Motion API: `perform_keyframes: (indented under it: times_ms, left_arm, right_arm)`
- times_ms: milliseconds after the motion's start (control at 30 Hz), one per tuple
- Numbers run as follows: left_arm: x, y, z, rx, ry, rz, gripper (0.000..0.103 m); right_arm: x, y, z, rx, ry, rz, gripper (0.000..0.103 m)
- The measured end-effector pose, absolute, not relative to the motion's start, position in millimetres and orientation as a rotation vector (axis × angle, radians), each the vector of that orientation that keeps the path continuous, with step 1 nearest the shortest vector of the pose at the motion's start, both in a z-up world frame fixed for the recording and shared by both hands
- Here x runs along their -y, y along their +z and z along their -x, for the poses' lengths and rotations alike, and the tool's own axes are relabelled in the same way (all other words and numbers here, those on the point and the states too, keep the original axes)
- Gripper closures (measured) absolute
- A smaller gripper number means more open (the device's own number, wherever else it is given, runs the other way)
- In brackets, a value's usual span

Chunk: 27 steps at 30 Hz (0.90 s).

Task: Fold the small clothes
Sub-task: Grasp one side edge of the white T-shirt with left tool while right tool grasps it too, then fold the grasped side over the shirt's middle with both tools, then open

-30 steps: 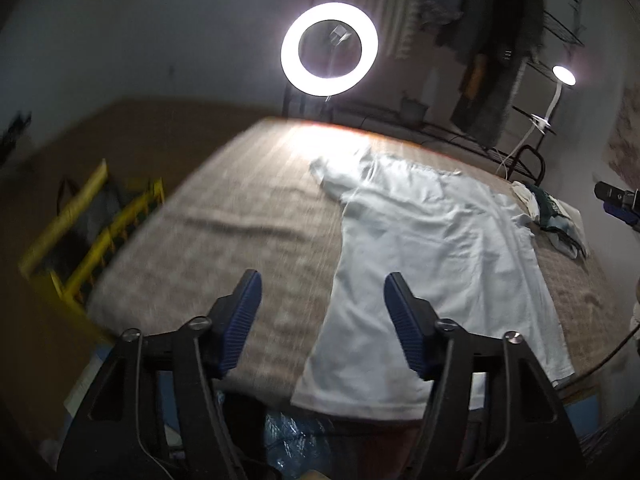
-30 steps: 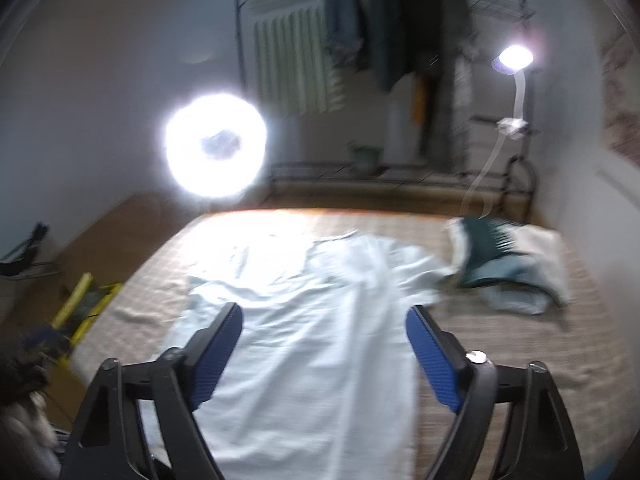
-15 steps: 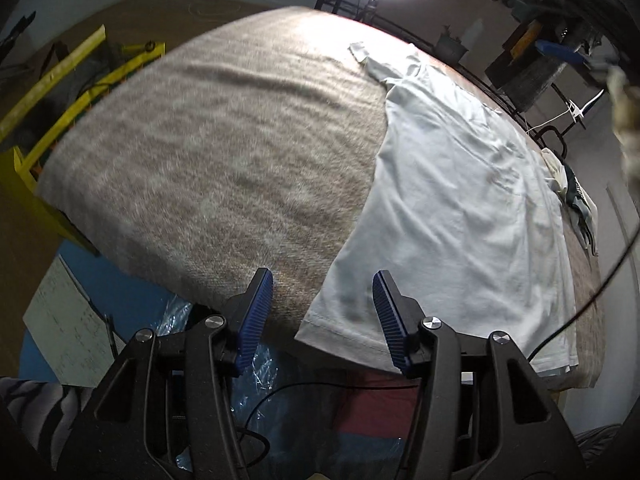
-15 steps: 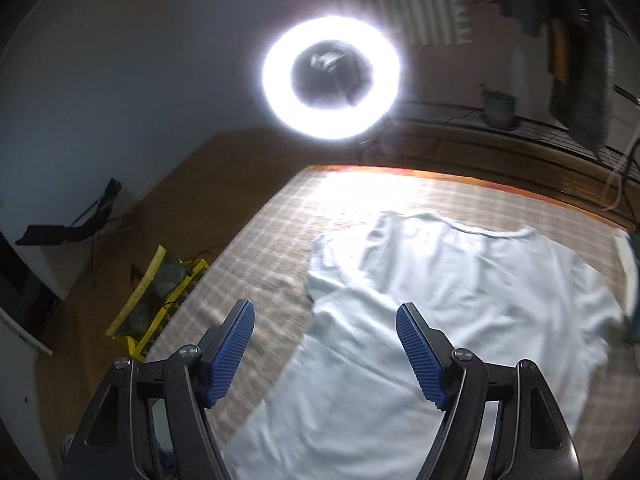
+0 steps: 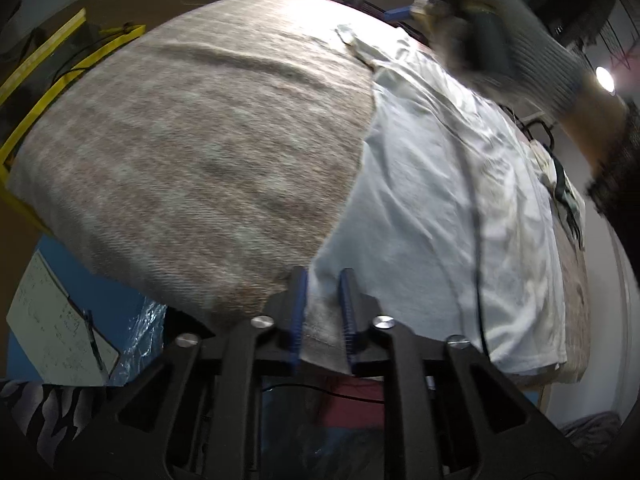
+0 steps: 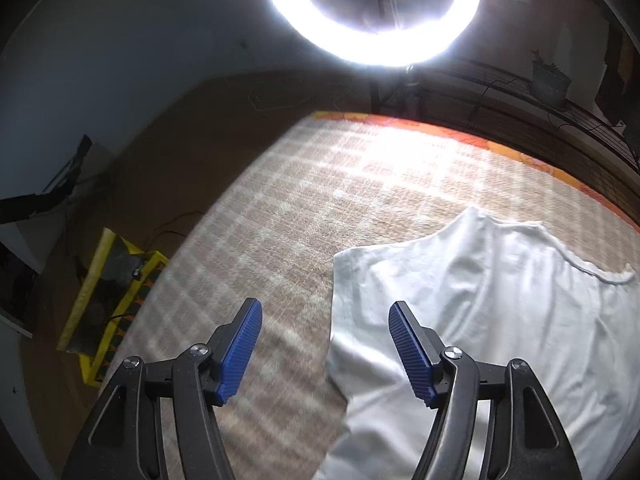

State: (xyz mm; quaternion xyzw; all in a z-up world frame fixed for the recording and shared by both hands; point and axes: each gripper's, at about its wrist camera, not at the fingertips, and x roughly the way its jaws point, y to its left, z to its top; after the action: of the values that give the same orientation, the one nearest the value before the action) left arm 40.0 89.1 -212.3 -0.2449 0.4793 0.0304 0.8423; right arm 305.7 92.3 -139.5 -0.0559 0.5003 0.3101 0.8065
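Left gripper (image 5: 323, 312) has just squeezed shut on the white shirt's (image 5: 440, 208) bottom corner at the blanket's (image 5: 200, 160) near edge, ready to lift it. Right gripper (image 6: 326, 354), jaws wide but closing, hangs over the sleeve (image 6: 360, 280).

Shirt (image 5: 440, 200) lies spread on the blanket (image 5: 200, 152), toward the right half in my left wrist view — its near hem corner sits between the pads of my left gripper (image 5: 322, 314) at the near edge. My right gripper (image 6: 326, 354) hangs over the shirt's sleeve edge, one finger above bare blanket, the other above shirt. Ring light (image 6: 372, 12) stands beyond the far edge; a crate (image 6: 112, 304) sits on the floor left — a small clothes pile (image 5: 564, 188) lies right of the shirt.
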Motion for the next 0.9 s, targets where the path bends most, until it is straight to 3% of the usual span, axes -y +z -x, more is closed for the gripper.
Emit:
perform_keyframes:
  times_ms: [200, 400, 467, 533, 600, 900]
  left_arm:
    - [-91, -213, -42, -1.01, 0.032, 0.552, 0.101]
    - [-97, -210, -39, -0.993, 0.025, 0.571, 0.102]
    - [-96, -207, -38, -0.98, 0.026, 0.565, 0.103]
    - [-94, -203, -36, -0.965, 0.022, 0.547, 0.103]
    - [-91, -199, -36, -0.956, 0.019, 0.531, 0.103]
    - [-88, -182, -26, -0.905, 0.01, 0.508, 0.103]
  right_arm:
    - [-122, -178, -328, -1.108, 0.619, 0.193, 0.041]
    - [-131, -201, -339, -1.116, 0.569, 0.285, 0.052]
    - [-136, -202, -335, -1.09, 0.557, 0.353, 0.064]
    - [-140, -200, -332, -1.063, 0.54, 0.419, 0.089]
    - [-137, -197, -332, -1.056, 0.547, 0.435, 0.1]
    - [-93, -158, -344, -1.031, 0.588, 0.234, 0.101]
